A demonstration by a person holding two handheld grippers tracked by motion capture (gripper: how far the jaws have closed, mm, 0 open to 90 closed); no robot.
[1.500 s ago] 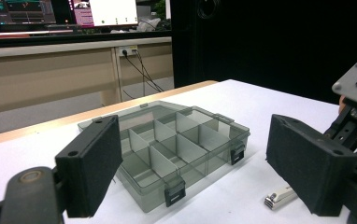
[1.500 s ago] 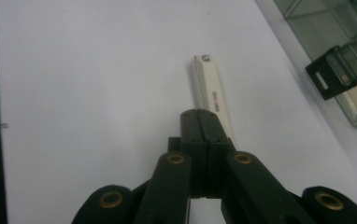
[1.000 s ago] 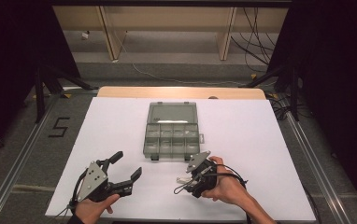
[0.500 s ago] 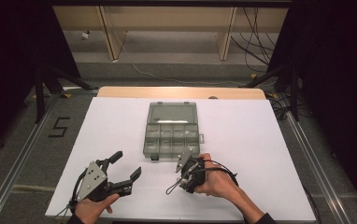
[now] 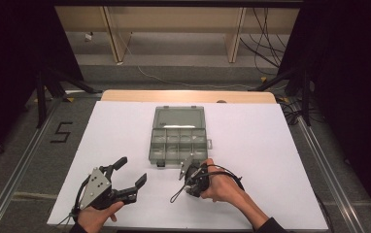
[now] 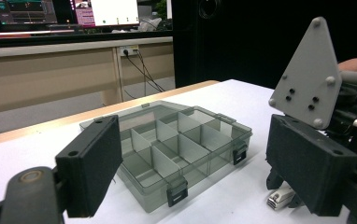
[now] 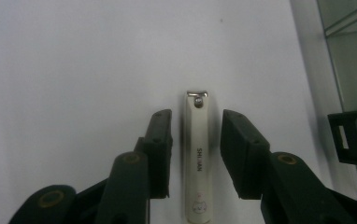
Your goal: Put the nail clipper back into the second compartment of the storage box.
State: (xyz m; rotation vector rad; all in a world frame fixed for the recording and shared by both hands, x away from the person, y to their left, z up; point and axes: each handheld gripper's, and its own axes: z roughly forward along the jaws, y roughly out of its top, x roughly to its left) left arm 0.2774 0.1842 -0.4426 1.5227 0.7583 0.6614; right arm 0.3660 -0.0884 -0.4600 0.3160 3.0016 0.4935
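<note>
The right gripper (image 5: pixel 190 171) has slid toward the near edge of the organizer box (image 5: pixel 178 135) since a second ago, its jaws closing around a white nail clipper (image 7: pixel 198 158) that lies flat on the white table (image 5: pixel 271 145). In the right gripper view the clipper runs lengthwise between the two black pads, metal tip at 12 o'clock, a printed word along its body and a small figure near its tail. A thin gap shows on each side, so the pads bracket the clipper without yet pressing it.

In the left gripper view the clipper's metal end (image 6: pixel 279 198) peeks out at table level beneath the right gripper (image 6: pixel 317 140), whose grey three-cornered plate stands above it.

Seen from the high view, the right gripper sits at 6 o'clock from the box, just beside its front right corner, with the person's right hand (image 5: pixel 222 187) wrapped around it. The box, smoky and translucent, lies open in the middle of the table, lid folded back at 12 o'clock and its divided compartments facing up; dark latches mark the front wall.

The left gripper (image 5: pixel 130 175) rests at 8 o'clock from the box, well apart from it, held by the left hand (image 5: pixel 96 213) in the same spot as before. Its jaws are spread wide with nothing between them, pointing toward the box.
</note>
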